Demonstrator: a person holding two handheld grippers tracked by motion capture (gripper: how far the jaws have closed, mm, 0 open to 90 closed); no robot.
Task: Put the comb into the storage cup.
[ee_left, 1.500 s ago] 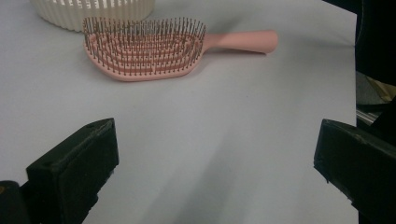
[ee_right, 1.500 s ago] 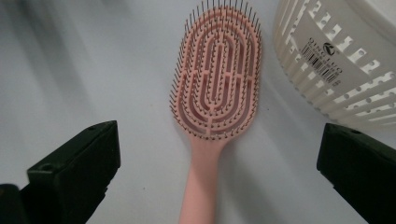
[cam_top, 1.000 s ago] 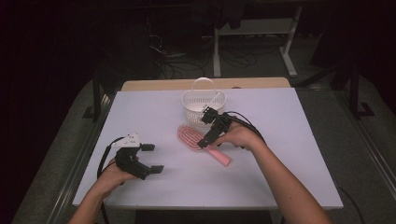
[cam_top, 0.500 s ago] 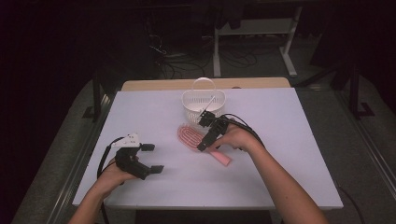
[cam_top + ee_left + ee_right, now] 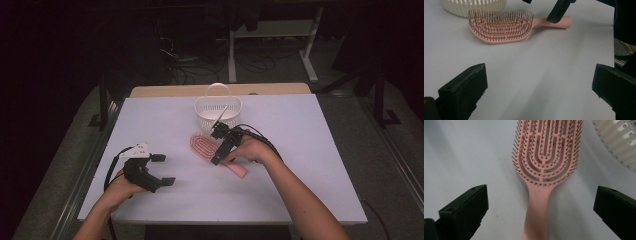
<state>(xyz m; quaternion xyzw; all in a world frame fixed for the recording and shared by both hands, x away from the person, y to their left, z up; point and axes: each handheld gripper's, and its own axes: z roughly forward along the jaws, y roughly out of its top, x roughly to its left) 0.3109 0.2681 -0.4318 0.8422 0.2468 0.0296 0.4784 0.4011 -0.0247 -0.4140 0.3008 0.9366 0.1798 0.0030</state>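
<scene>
Dark floor and cables surround the white table (image 5: pixel 300 190), which carries a pink hairbrush (image 5: pixel 207 150) and a white slatted basket (image 5: pixel 217 112). Over the brush handle the right gripper (image 5: pixel 218 145) hangs with its jaws spread wide, and nothing is held between them. In the right gripper view the handle runs up through the middle of the gap, well apart from both jaws, and the bristled head lies ahead of the jaw tips with the bristles facing up. Beyond the head, toward the right jaw's side, stands the basket, just beside the brush. I cannot tell if a jaw tip touches the handle; in the left gripper view one black tip appears very close over it.

Near the table's front, the left gripper (image 5: pixel 162 170) is also wide open and empty. Far ahead of its jaws lies the brush, closer to its left jaw.
</scene>
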